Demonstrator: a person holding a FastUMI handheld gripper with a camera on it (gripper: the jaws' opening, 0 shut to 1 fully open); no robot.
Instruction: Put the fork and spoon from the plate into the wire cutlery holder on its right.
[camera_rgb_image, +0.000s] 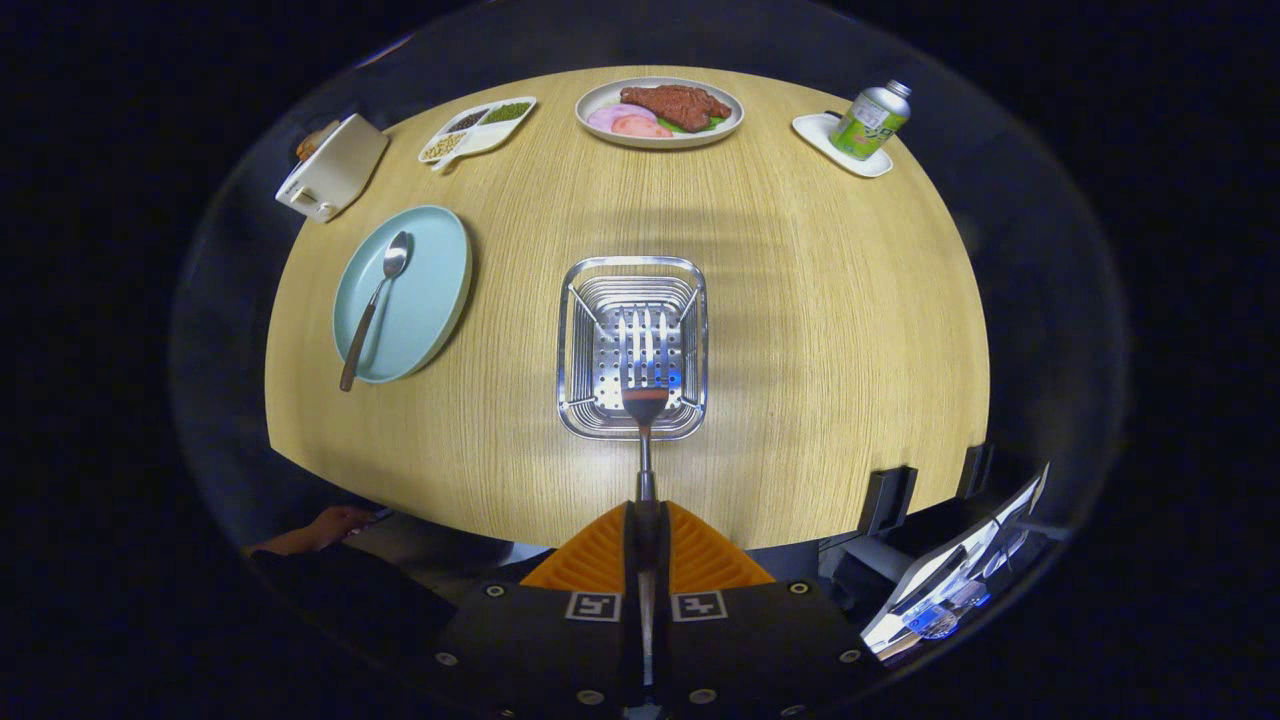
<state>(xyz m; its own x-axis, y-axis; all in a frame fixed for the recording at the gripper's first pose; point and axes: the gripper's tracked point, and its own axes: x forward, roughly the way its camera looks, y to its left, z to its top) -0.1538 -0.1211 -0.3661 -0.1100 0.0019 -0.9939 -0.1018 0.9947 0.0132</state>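
My gripper (645, 525) is shut on the fork (645, 400), whose handle runs between the two orange fingers (592, 555). The fork's tines point ahead and hang over the open top of the wire cutlery holder (578, 340), which stands on the wooden table just beyond the fingers. To the holder's left lies the pale blue plate (425, 300). A spoon (374, 305) with a dark handle rests on that plate, bowl toward the far side.
At the table's far side stand a plate of meat and ham (660, 110), a divided dish of beans (478, 128), a beige box (333, 168) and a green can (870, 120) on a white saucer. A person's hand (335, 525) is near the table's front left edge. A screen (950, 590) sits front right.
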